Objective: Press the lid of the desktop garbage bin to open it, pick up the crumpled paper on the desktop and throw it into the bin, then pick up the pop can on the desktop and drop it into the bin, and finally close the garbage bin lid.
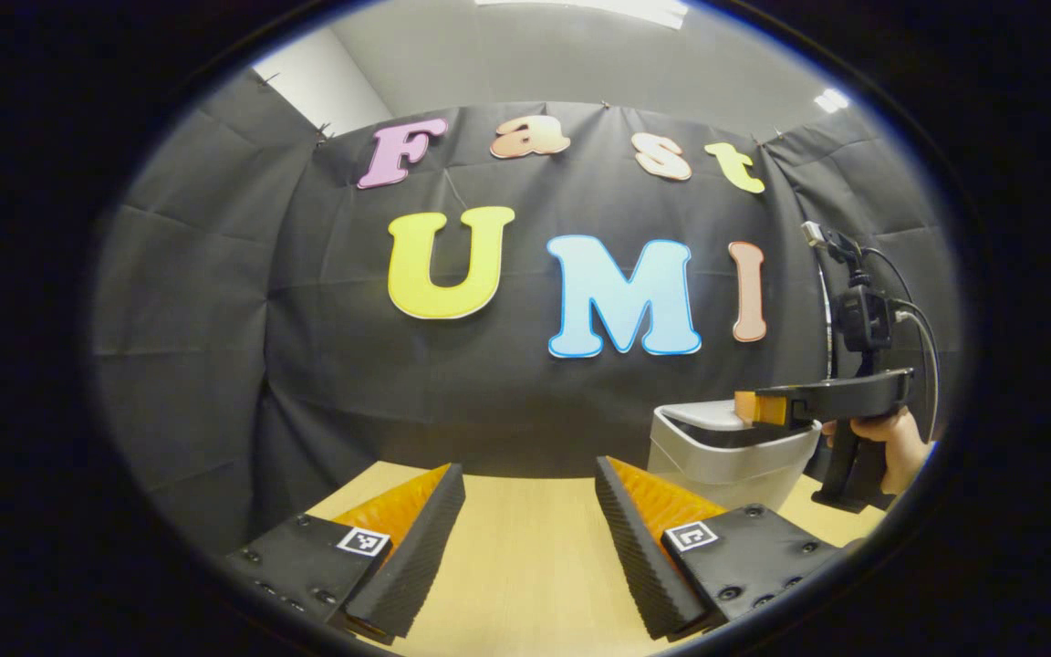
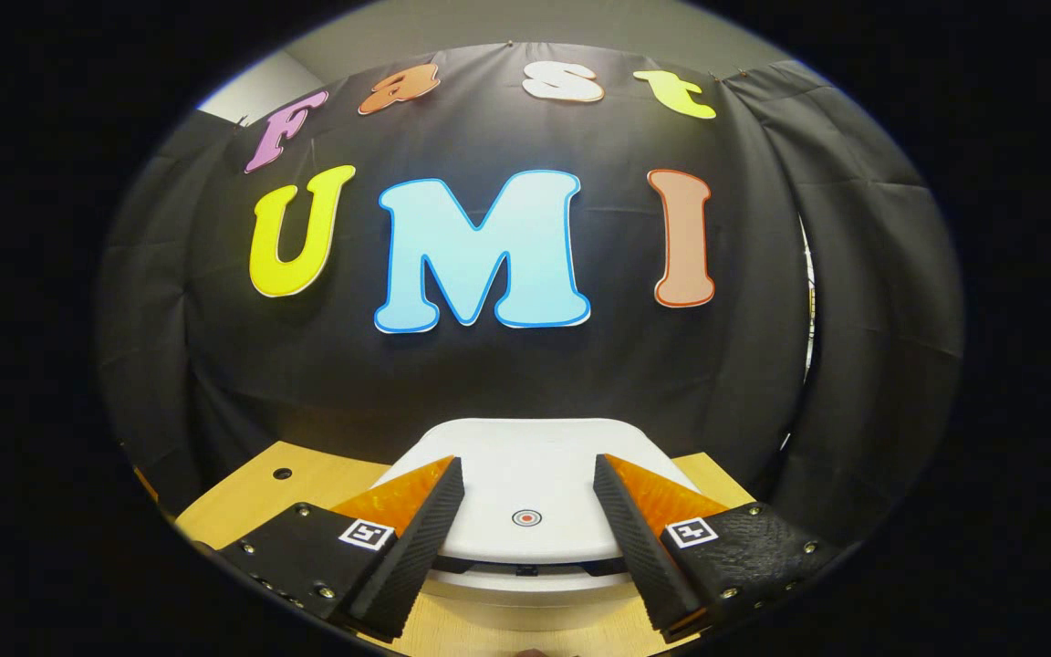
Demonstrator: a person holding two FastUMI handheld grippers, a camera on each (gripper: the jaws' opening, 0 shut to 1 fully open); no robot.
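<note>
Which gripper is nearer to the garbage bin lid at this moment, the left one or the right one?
Right. The right gripper hangs open just above the garbage bin lid, fingers over its front edge. The left gripper is open above the table, off to the bin's side.

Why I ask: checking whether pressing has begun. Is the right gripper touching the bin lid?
Cannot tell. In the left gripper view the right gripper overlaps the bin lid at its far edge, showing neither gap nor contact plainly.
</note>
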